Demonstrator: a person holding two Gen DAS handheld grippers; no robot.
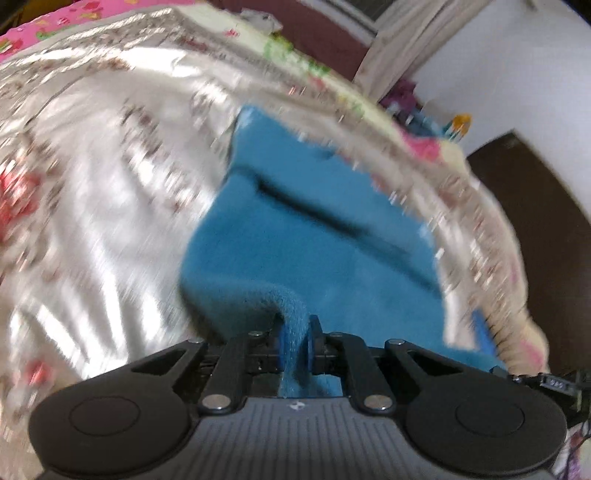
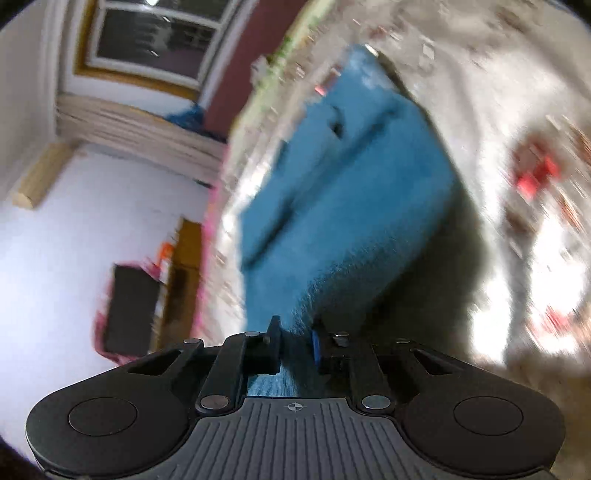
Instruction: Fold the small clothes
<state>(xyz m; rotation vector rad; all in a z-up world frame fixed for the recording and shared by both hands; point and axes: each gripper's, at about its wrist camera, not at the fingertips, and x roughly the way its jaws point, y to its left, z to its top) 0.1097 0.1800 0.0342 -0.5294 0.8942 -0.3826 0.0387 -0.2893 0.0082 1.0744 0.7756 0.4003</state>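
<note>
A small blue fleece garment point(image 1: 314, 229) lies on a shiny white floral bedspread point(image 1: 110, 184). My left gripper point(image 1: 295, 343) is shut on a bunched edge of the garment, which rises from the bed into the jaws. In the right wrist view the same blue garment point(image 2: 343, 192) stretches away from my right gripper point(image 2: 297, 343), which is shut on its near edge and holds it lifted, with a shadow on the bedspread point(image 2: 517, 258) beneath. Both views are motion-blurred.
The bed's far edge has a pale floral sheet point(image 1: 314, 70) and a pink patterned cloth point(image 1: 74, 18). A window point(image 2: 155, 37), white wall, a dark box point(image 2: 129, 310) and a wooden piece of furniture point(image 2: 184, 266) lie beyond the bed. A dark door point(image 1: 535, 206) stands at right.
</note>
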